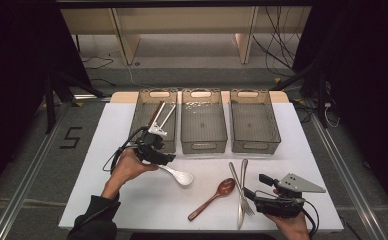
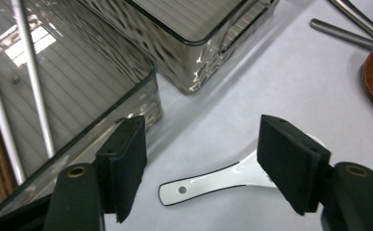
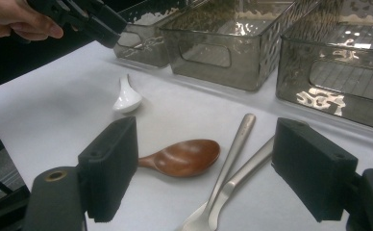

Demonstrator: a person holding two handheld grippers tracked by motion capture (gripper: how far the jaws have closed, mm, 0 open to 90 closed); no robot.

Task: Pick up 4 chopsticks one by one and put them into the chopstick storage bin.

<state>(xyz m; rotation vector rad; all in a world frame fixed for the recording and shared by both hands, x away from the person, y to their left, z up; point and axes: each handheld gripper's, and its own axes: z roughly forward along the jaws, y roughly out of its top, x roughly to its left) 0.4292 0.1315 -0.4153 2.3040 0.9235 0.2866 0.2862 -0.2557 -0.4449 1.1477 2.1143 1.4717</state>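
While the white table [image 1: 107, 150] spreads flat and matte, 3 smoky, ribbed plastic bins [image 1: 204, 127] stand in a row at its far side — the left one [image 1: 149, 117] holds thin metal rods. Near the front lie a long steel fork [image 1: 243, 192] and spoon [image 1: 236, 176], then a glossy brown wooden spoon [image 1: 214, 195]. The left gripper [image 2: 201, 166] hovers with jaws apart, nothing pinched, straddling the handle of the smooth white ceramic spoon [image 2: 213, 182] just in front of the left bin. The right gripper [image 3: 208, 178] stands open too — over the fork and wooden spoon.
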